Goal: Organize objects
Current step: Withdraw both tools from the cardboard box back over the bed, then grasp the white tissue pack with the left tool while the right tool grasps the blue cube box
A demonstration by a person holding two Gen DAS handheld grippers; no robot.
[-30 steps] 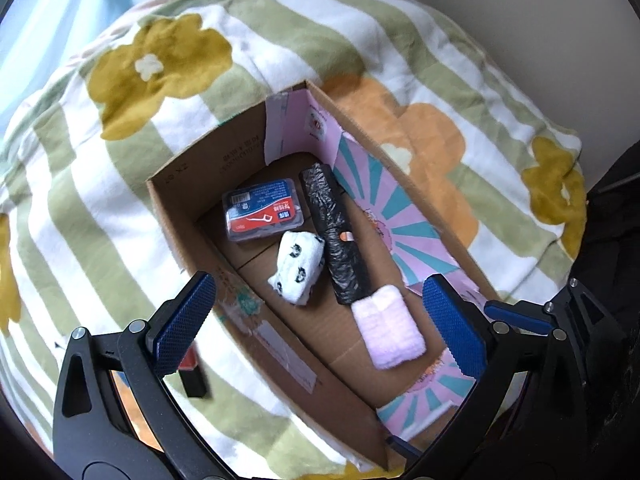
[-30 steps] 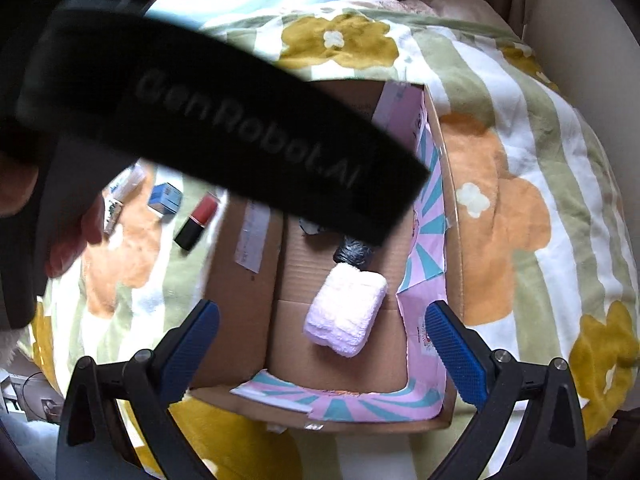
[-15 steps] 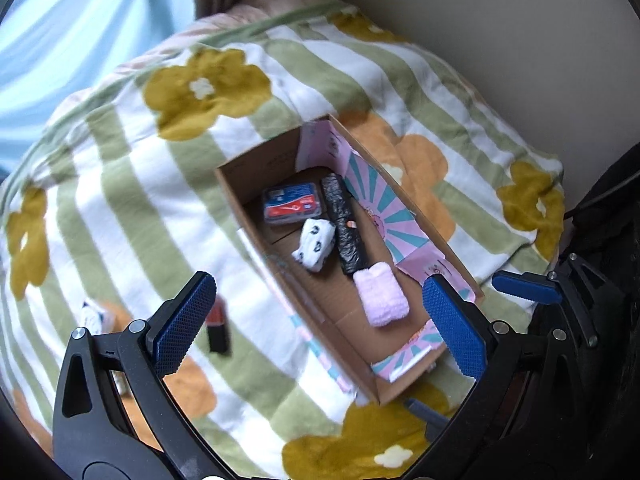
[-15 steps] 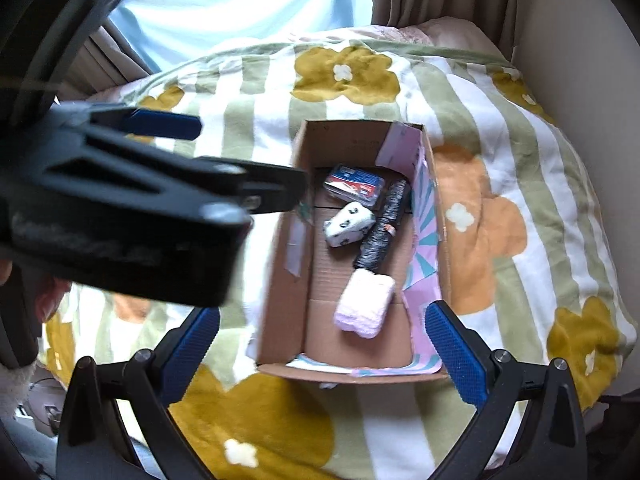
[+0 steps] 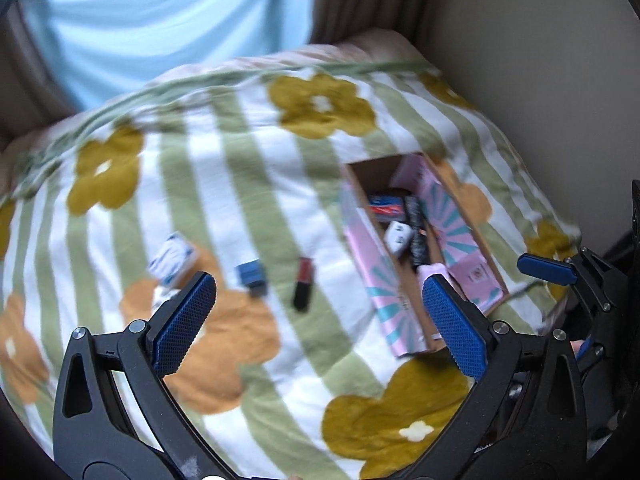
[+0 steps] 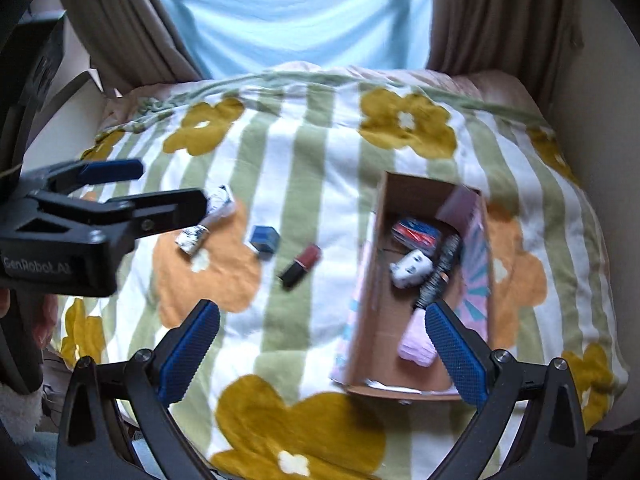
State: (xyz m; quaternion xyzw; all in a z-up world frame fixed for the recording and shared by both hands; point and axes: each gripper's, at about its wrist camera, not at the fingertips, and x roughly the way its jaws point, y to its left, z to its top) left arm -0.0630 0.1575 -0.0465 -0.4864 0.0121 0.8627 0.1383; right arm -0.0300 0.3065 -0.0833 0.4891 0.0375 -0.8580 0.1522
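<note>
Cardboard is what my left wrist camera finds toward the right edge of the bed: an open box (image 5: pixel 424 256) lying on the striped, flowered blanket (image 5: pixel 224 184), already holding a red-and-blue packet (image 5: pixel 385 206), a white spotted roll (image 5: pixel 398 237), a black roll (image 5: pixel 416 232) and a pink towel (image 5: pixel 434 269), laid roughly in a line from far end to near end, which I read as tidy packing rather than dumping. My left gripper (image 5: pixel 318 318) hangs over the blanket with its blue pads spread wide and nothing between them, aimed at the loose things left of the box: a lipstick (image 5: pixel 303 284), a small blue box (image 5: pixel 251 277) and a white-and-blue packet (image 5: pixel 173 259), all apart from one another. I judge they wait there because they are next to be collected, and the lipstick sits nearest the carton. From the right wrist camera the same carton (image 6: pixel 420 280) lies toward the blanket's right edge, with the lipstick (image 6: pixel 301 267) and blue box (image 6: pixel 264 240) between it and the left gripper (image 6: pixel 160 188), which reaches in from the left with its fingers apart over a white tube-like item (image 6: pixel 196 238) I cannot identify. My right gripper (image 6: pixel 322 354) also stands open and empty, held back near the bed's near edge, probably leaving room for the left.
</note>
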